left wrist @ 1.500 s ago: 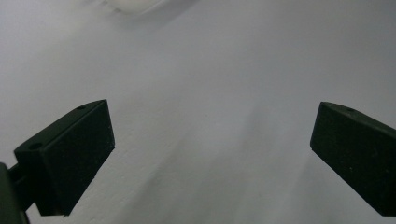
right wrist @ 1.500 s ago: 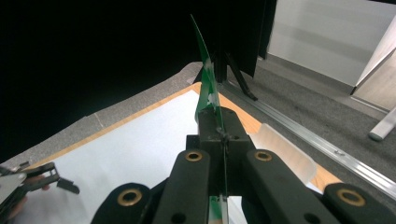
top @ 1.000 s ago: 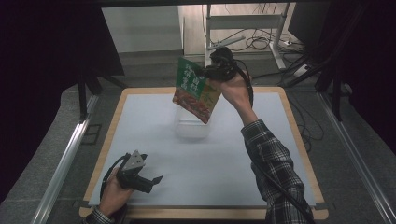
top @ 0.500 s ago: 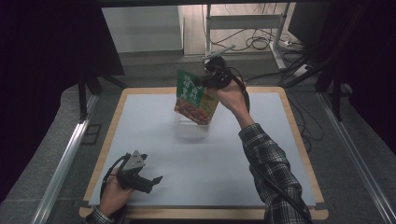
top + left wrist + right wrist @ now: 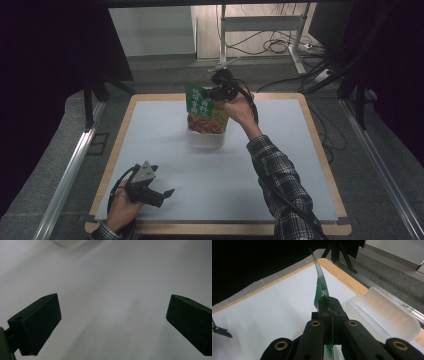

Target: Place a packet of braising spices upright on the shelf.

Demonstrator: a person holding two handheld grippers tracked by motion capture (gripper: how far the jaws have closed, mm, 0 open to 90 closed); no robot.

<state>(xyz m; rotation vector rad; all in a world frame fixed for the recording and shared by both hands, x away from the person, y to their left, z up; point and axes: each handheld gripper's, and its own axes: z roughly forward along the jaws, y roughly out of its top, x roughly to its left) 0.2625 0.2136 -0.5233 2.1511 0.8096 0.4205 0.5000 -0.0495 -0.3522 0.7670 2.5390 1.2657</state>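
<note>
Fingers [image 5: 329,307] of the right gripper [image 5: 216,91] are clamped on a snack pouch [image 5: 204,110] held above a translucent container [image 5: 205,138], not yet lowered in, while the left gripper [image 5: 159,195] is rested apart on the desk [image 5: 150,130].

1. A flat, glossy snack pouch [image 5: 204,111], green at the top with white lettering and orange-red at the bottom, hangs upright above the middle of the far half of the table. Its printed face is turned toward the camera in the high view. In the right gripper view the pouch [image 5: 321,287] is seen edge-on as a thin, slightly curved green sheet pinched at its upper edge.

2. A translucent white plastic container [image 5: 206,137] with rounded corners rests on the pale table surface directly beneath the pouch's lower end. In the right gripper view the container [image 5: 384,315] looks frosted and open-topped, with a raised rim.
</note>
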